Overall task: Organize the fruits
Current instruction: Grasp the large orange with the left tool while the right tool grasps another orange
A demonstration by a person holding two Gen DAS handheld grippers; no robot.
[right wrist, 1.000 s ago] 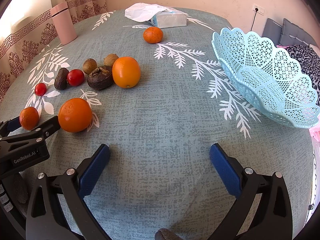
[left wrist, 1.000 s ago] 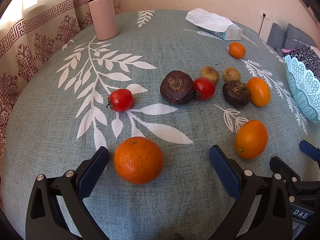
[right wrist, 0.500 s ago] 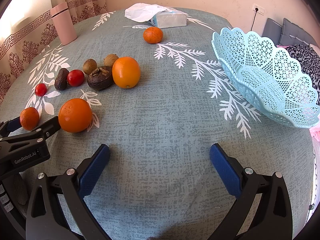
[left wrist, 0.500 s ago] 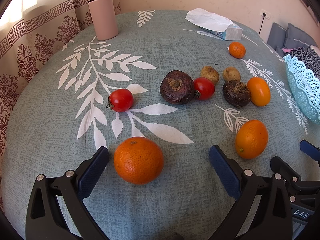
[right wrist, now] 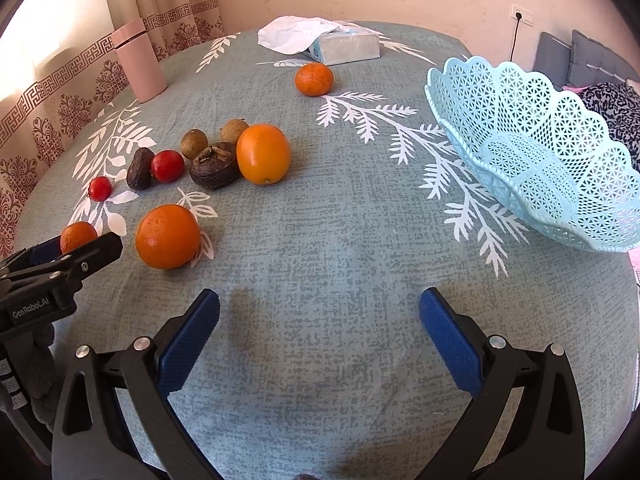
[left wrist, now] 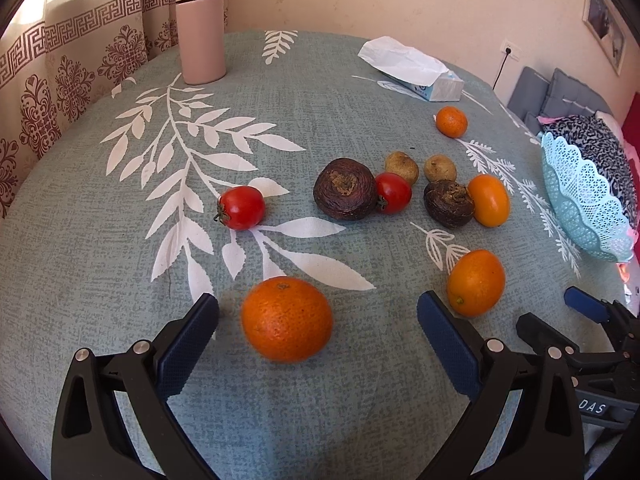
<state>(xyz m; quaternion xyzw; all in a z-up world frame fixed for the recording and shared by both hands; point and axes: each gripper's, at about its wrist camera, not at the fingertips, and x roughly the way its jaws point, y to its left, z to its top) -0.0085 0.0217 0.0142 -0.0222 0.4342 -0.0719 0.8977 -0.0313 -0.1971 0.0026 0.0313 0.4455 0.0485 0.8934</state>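
My left gripper (left wrist: 318, 320) is open, its blue pads on either side of a big orange (left wrist: 286, 318) on the tablecloth, not touching it. A second orange (left wrist: 475, 282) lies to its right. Farther off lie two tomatoes (left wrist: 241, 207), two dark wrinkled fruits (left wrist: 345, 189), two small brown fruits (left wrist: 401, 167), an oval orange fruit (left wrist: 489, 200) and a mandarin (left wrist: 451, 121). My right gripper (right wrist: 319, 320) is open and empty over bare cloth. The light-blue lace basket (right wrist: 532, 152) stands empty at its right.
A pink tumbler (left wrist: 200, 28) stands at the far left by the curtain. A tissue pack (left wrist: 416, 70) lies at the back. The left gripper's body (right wrist: 52, 280) shows at the left edge of the right wrist view. Cushions lie beyond the table's right edge.
Both grippers have tilted up slightly, so more of the wall shows. No fruit has moved and both stay open.
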